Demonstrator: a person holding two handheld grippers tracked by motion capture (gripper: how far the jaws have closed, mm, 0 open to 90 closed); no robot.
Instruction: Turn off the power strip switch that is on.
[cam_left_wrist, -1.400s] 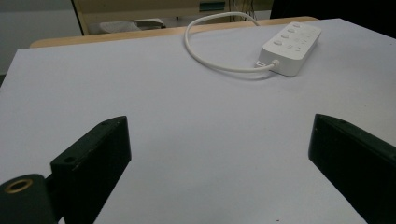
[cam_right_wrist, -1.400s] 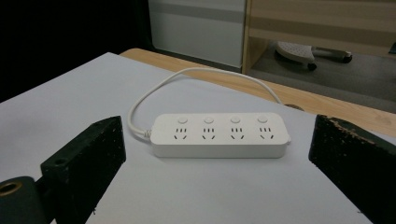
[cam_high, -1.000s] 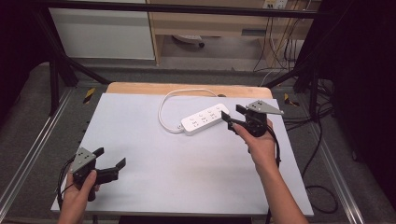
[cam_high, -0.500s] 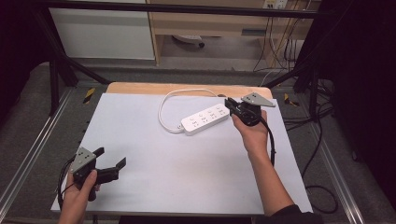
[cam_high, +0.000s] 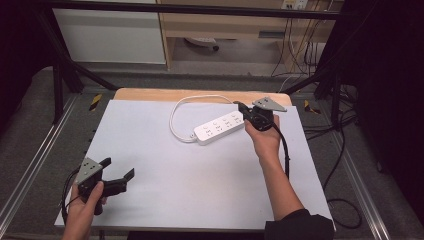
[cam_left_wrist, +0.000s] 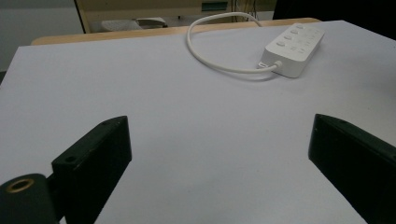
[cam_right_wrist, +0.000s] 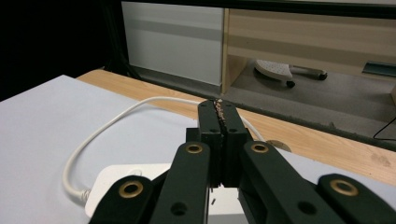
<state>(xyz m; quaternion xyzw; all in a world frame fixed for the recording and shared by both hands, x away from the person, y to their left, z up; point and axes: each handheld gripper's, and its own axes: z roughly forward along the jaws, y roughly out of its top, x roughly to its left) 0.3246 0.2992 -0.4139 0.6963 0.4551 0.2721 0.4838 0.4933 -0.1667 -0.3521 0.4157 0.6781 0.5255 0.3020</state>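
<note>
A white power strip (cam_high: 220, 127) lies at an angle on the grey table sheet (cam_high: 200, 185), far of centre. Its white cable (cam_high: 175, 112) loops off the left end toward the far edge. My right gripper (cam_high: 241, 107) is shut and hovers at the strip's right end; I cannot tell whether it touches. In the right gripper view the jaws (cam_right_wrist: 218, 109) are pressed together with nothing between them, and the strip (cam_right_wrist: 121, 182) and cable (cam_right_wrist: 107, 130) lie below. My left gripper (cam_high: 118, 167) rests open near the front left corner. It looks across bare sheet (cam_left_wrist: 219, 126) at the strip (cam_left_wrist: 292, 46).
A strip of wooden tabletop (cam_high: 150, 95) shows beyond the sheet's far edge. Behind the table stand a white cabinet (cam_high: 110, 35) and a wooden shelf unit (cam_high: 225, 25). Cables (cam_high: 320, 130) hang off the right side, and metal rails (cam_high: 30, 170) run along both sides.
My right gripper has moved a little toward the far edge, onto the strip's right end. The left gripper and the strip have stayed put.
</note>
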